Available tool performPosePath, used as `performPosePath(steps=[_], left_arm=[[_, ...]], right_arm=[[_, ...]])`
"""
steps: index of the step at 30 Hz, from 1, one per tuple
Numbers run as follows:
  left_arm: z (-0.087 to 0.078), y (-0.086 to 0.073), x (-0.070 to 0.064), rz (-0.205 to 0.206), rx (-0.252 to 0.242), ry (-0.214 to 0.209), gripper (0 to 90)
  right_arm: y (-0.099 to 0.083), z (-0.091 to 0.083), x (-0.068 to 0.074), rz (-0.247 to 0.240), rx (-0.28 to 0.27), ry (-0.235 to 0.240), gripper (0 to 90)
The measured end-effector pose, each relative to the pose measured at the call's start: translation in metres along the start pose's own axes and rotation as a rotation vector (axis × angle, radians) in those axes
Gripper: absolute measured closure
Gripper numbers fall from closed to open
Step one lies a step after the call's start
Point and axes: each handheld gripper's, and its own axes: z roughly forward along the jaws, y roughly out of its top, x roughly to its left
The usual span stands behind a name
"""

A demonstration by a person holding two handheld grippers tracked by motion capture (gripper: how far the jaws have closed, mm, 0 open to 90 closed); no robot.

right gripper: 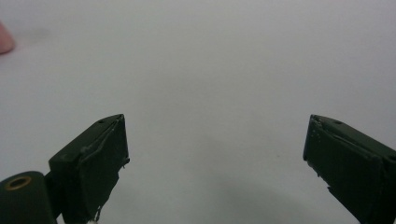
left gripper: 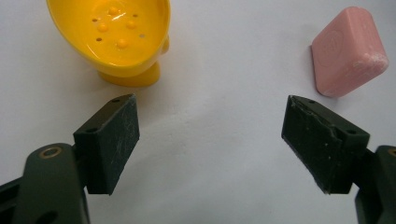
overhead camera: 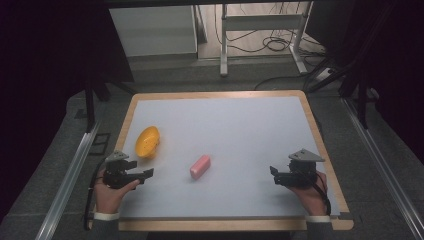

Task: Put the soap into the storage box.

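Kid: On the white table top (overhead camera: 240,125), where is the pink bar of soap with rounded corners (overhead camera: 200,166)?

Helper: It lies flat near the middle, a bit toward the left side. The left gripper (overhead camera: 148,174) is nearer to it than the right gripper (overhead camera: 273,172), which waits well apart over bare table.

Kid: Which way does the soap lie from the left one?

Helper: Ahead of it and off to its right. Looking along that gripper's own jaws, the soap (left gripper: 348,51) sits past the right jaw, not between the two. So I think the hand must swing right before it can pinch.

Kid: Which way does the soap's long side run?

Helper: It slants, from near-left up to far-right across the table.

Kid: Are the grippers holding anything?

Helper: No. Both have their jaws spread wide with nothing between them.

Kid: And the yellow plastic soap dish (overhead camera: 147,142) with little holes and bumps?

Helper: It stands just beyond the left gripper, and nothing lies in it
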Motion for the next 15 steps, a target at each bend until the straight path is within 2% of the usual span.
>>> performPosePath(steps=[7,10,15], left_arm=[[-0.0022,-0.0001,-0.0001,-0.005,-0.005,-0.002,20.2],[-0.0019,0.0000,-0.0001,-0.003,-0.003,-0.001,20.3],[-0.0071,-0.0002,0.0018,-0.023,-0.038,0.035,22.4]], right_arm=[[-0.0023,-0.0047,-0.0047,0.014,-0.020,-0.005,6.4],[-0.0037,-0.0042,-0.0063,0.015,-0.010,-0.018,6.4],[-0.0053,-0.0042,-0.0080,0.013,-0.001,-0.035,6.4]])
